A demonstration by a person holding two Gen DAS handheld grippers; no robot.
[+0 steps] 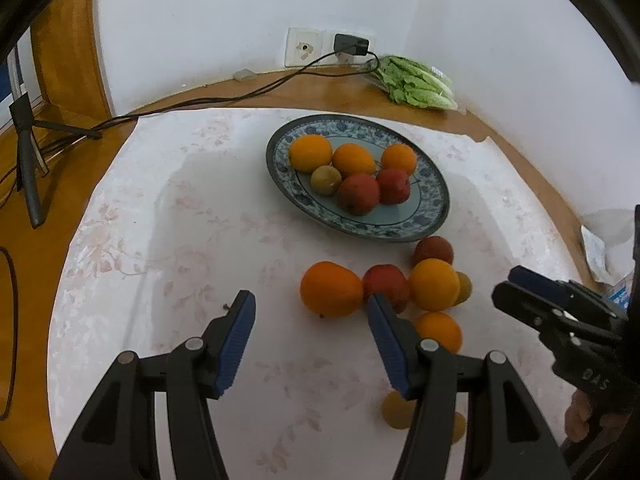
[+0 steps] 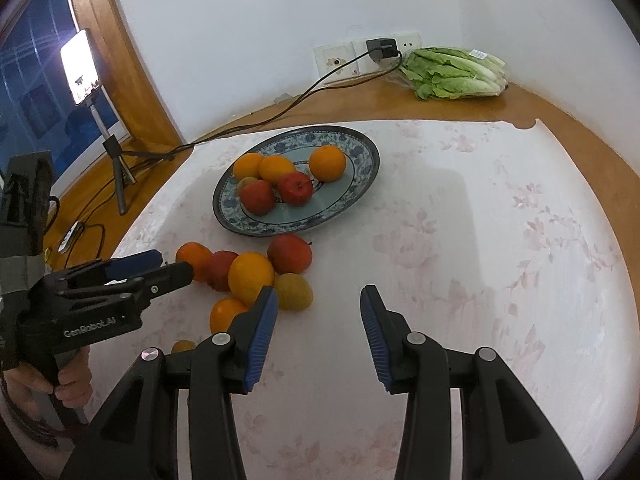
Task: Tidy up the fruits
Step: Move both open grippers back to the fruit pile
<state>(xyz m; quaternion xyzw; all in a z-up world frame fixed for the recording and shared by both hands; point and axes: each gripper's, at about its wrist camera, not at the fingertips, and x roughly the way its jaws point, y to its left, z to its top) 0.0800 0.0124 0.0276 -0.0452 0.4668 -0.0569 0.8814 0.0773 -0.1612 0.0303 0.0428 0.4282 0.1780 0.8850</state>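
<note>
White wall, wooden table [image 1: 328, 88] under floral cloth [image 1: 180, 220]. Plate [image 1: 434, 216] toward far edge holds six fruits. Loose fruit cluster [image 1: 434, 284] just nearside of plate. Your left hand-held gripper [image 1: 310, 320] and right hand-held gripper [image 2: 318, 312] both released, empty, poised over cluster.

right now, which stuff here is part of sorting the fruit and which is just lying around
Part of the job:
- plate already holding oranges and red apples
- loose fruit pile on the tablecloth
- left gripper and right gripper, both open and empty

Just lying about:
- bagged lettuce
- charger and its cable
- phone on tripod
</note>
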